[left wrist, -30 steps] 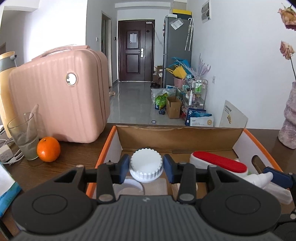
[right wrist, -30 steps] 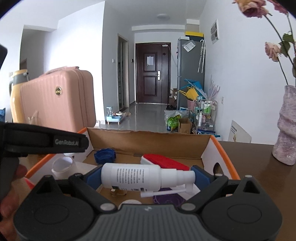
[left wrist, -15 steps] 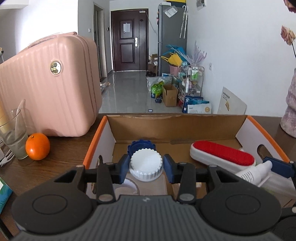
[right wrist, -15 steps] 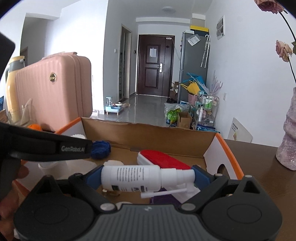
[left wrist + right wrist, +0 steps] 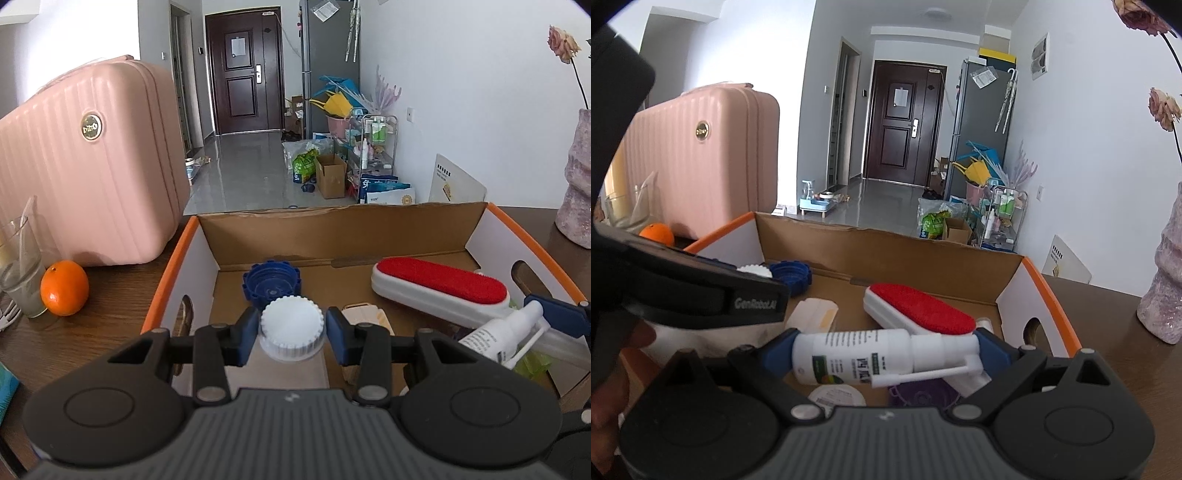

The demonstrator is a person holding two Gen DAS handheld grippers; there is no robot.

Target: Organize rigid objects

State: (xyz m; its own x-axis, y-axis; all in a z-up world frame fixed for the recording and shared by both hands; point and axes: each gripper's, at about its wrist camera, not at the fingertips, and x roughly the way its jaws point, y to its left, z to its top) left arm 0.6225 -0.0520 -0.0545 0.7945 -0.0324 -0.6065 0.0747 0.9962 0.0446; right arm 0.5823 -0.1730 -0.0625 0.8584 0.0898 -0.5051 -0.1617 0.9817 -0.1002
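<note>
My left gripper (image 5: pixel 291 330) is shut on the white ribbed cap of a translucent jug (image 5: pixel 291 328), held above the near left of an open cardboard box (image 5: pixel 340 229) with orange edges. My right gripper (image 5: pixel 884 356) is shut on a white spray bottle (image 5: pixel 857 356), held sideways above the box's near right; the bottle also shows in the left wrist view (image 5: pixel 506 332). In the box lie a blue cap (image 5: pixel 271 284), a red-and-white lint brush (image 5: pixel 439 290) and a small beige packet (image 5: pixel 816 314).
A pink suitcase (image 5: pixel 85 177), a glass (image 5: pixel 18 273) and an orange (image 5: pixel 64 288) stand on the wooden table left of the box. A pink vase (image 5: pixel 1163 280) with dried flowers stands to the right. A purple item (image 5: pixel 923 395) and a round label (image 5: pixel 836 397) lie under the right gripper.
Both grippers have risen and tilted over the box while keeping their holds. The blue cap and more of the box floor have come into the left wrist view.
</note>
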